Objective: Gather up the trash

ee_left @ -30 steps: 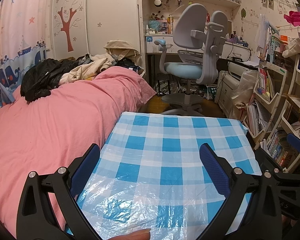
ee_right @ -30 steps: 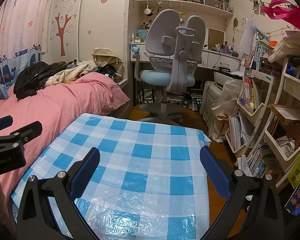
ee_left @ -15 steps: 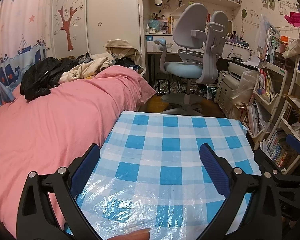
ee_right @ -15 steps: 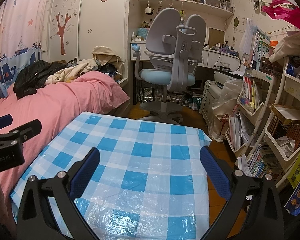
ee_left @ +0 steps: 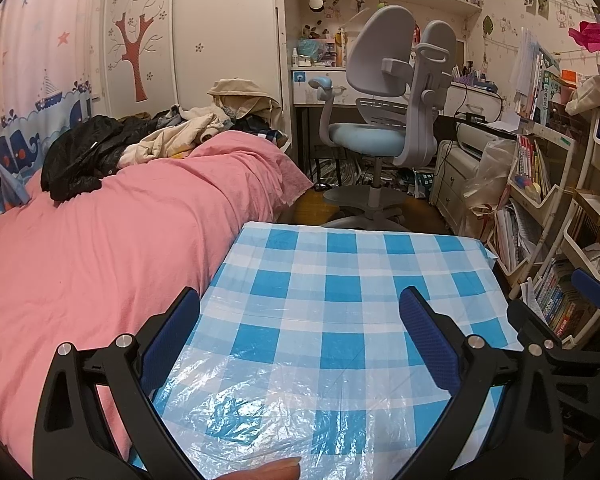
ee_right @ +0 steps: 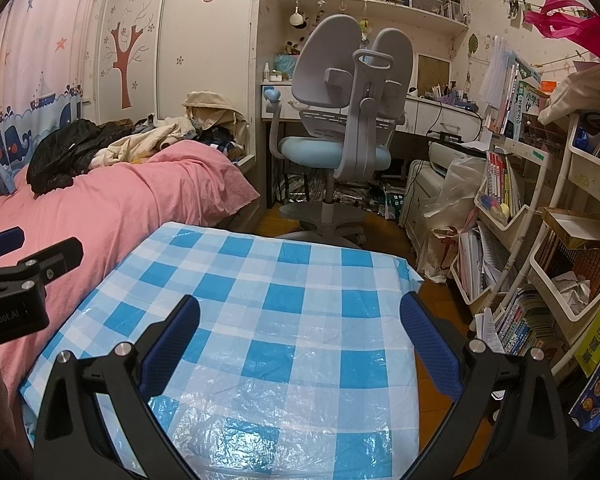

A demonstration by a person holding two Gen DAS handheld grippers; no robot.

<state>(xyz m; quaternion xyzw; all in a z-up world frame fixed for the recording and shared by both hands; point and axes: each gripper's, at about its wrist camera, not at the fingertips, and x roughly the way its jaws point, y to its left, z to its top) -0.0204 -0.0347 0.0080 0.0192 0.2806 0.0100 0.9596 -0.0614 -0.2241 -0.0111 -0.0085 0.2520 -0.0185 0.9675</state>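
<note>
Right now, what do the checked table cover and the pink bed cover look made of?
The table cover looks like thin glossy plastic: it crinkles and glares near the camera. The bed cover looks like matte woven cloth, with soft folds and no shine.

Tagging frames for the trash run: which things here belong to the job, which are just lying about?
Job: left gripper, open; right gripper, open; crumpled paper in the shelf bin, possible trash.
Just lying about: checkered table cover, pink bed, desk chair, black jacket.
</note>
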